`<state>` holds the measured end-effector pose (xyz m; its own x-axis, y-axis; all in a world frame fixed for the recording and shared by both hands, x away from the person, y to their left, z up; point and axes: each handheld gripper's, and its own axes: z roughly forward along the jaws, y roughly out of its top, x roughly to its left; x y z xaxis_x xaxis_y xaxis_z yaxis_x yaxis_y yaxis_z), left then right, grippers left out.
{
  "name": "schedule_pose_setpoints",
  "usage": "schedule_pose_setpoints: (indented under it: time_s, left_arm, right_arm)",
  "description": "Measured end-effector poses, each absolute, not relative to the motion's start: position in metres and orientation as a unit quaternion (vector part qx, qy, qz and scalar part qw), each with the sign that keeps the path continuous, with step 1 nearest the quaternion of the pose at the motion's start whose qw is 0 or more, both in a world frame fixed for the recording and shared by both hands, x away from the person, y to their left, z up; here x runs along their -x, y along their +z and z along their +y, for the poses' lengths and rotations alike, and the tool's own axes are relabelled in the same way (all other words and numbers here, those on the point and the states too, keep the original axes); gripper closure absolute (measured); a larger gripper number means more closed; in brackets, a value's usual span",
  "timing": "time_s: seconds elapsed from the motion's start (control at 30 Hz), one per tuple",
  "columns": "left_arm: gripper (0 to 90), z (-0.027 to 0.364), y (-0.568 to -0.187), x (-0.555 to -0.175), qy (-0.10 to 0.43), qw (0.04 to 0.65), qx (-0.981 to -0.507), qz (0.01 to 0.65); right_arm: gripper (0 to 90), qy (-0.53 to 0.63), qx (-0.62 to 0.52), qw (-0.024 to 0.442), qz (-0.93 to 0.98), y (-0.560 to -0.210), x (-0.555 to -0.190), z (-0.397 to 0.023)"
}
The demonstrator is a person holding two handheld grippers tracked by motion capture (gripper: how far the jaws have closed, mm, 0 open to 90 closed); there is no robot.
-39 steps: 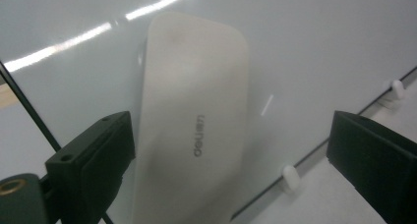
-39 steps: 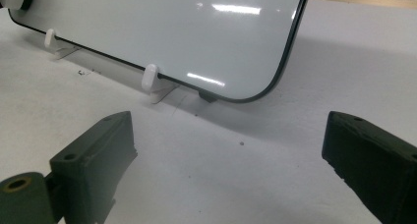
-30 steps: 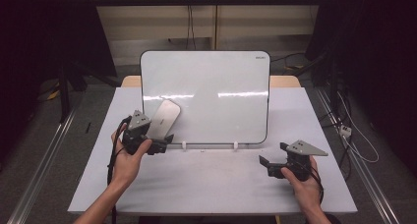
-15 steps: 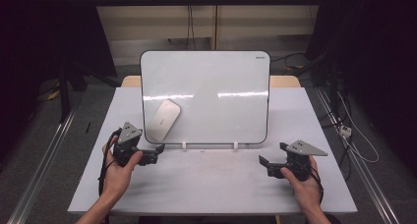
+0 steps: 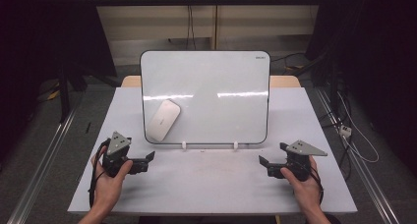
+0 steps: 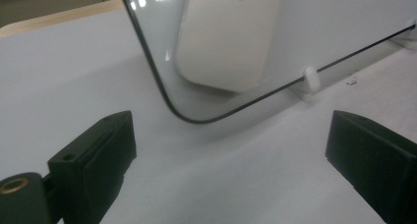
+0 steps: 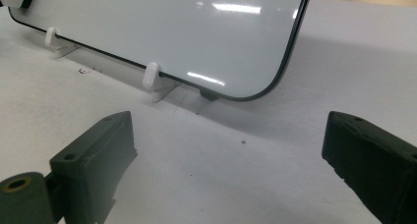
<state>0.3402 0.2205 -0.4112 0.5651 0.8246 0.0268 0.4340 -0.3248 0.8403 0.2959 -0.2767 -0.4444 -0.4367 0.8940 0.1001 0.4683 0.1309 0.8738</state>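
Nearest the person, the left tongs rest low on the worktop, jaws spread wide with nothing between them; the left gripper view shows bare white surface in the gap. The right tongs sit the same way at the other side, jaws wide apart and empty, well apart from the left pair.

Just ahead of both tongs stands the whiteboard, propped upright on two small white clips, leaning slightly back. The white eraser clings to the board's lower left part, tilted, up and ahead of the left tongs and far off to the side of the right ones. In the left gripper view the eraser sits just inside the board's rounded corner, above the black rim.

No containers stand on the worktop, so nothing is held in one.

The risks, as I judge them: the eraser looks held to the board only by a magnet, so a careless reach by the left tongs could knock it loose and let it slide down to the rim or onto the worktop. A push on the board itself could tip it off its clips, since they grip only its bottom edge.
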Motion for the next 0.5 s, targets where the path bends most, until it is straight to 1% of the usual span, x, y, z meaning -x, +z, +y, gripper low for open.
schedule_pose_setpoints:
  time_s: [0.2,0.4,0.5]
  left_arm:
    - [4.3,0.228,-0.42,-0.337,0.231,0.43,-0.767,0.417]
    - [4.4,0.235,-0.425,-0.33,0.245,0.433,-0.759,0.42]
    - [4.4,0.236,-0.425,-0.332,0.234,0.439,-0.757,0.424]
  right_arm:
    - [5.8,0.454,-0.476,0.233,0.716,-0.445,-0.296,-0.277]
    - [5.8,0.454,-0.477,0.233,0.716,-0.445,-0.295,-0.278]
    - [5.8,0.453,-0.479,0.233,0.715,-0.445,-0.295,-0.28]
